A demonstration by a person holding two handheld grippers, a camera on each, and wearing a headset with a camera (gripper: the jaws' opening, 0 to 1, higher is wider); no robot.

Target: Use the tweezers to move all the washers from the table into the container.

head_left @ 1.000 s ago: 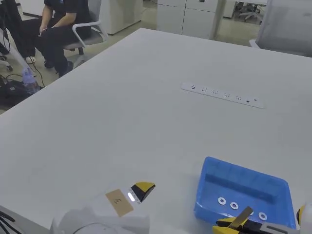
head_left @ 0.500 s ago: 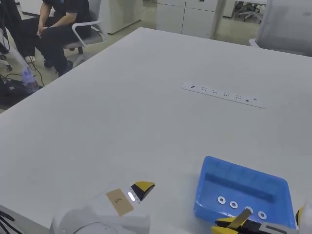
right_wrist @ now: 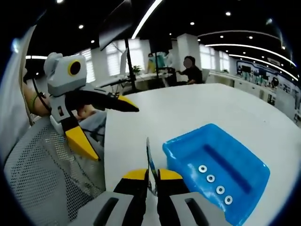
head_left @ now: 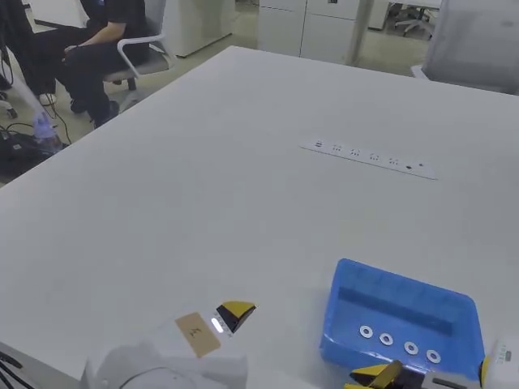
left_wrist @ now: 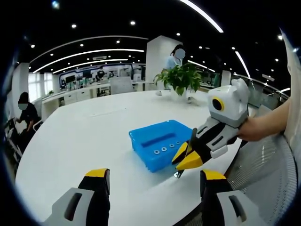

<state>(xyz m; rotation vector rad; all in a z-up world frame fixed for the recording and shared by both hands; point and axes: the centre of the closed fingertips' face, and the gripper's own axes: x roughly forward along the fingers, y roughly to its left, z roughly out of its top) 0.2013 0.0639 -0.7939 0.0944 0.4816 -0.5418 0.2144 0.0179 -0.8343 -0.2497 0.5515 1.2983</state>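
White table (head_left: 203, 178), power strip (head_left: 369, 158) (office beyond).

Four washers (head_left: 398, 344) lie in a row in the container (head_left: 405, 293) (near its front wall), container on the table's (head_left: 203, 186) near right part, power strip (head_left: 369, 159) well behind it.

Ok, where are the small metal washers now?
Four small metal washers lie in a row inside the blue plastic container, head view lower right, beyond the right gripper.
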